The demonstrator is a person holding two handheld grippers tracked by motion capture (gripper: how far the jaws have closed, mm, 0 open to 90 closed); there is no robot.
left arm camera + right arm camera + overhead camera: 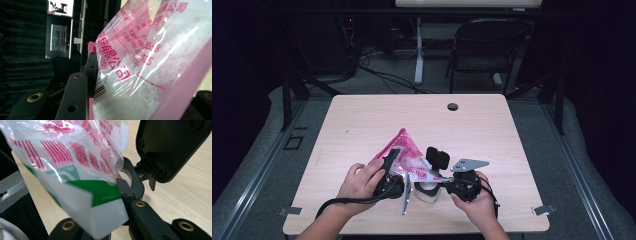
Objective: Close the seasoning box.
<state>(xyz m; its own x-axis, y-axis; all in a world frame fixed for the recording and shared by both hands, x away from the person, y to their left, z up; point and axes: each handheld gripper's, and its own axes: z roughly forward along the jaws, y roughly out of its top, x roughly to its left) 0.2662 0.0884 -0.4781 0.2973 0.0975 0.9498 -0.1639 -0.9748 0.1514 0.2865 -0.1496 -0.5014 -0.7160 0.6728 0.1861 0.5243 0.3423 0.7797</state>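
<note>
1. A light wooden rectangular table (362, 120) takes up the middle of the high view, with a small round hole near its far edge. Its near edge is partly covered by the person's forearms.
2. A pink and clear plastic bag of white grains (404, 152) is held up over the near middle of the table, between the two grippers. In the left gripper view the bag (150, 65) runs off the top and right edges, and its red print is too cut off to read. In the right gripper view a folded corner of the bag (75, 177), printed in green and white, blurs at the bottom.
3. A white jar with a flipped-up black hinged lid (432, 175) stands on the table under the bag. The bag covers most of the jar's mouth (126, 176).
4. The left gripper (391, 162) pinches the bag's upper left side, with one jaw on each side of it.
5. The right gripper (443, 181) is pressed together on the bag's lower corner, above the jar. The bag hides its left jaw tip.
</note>
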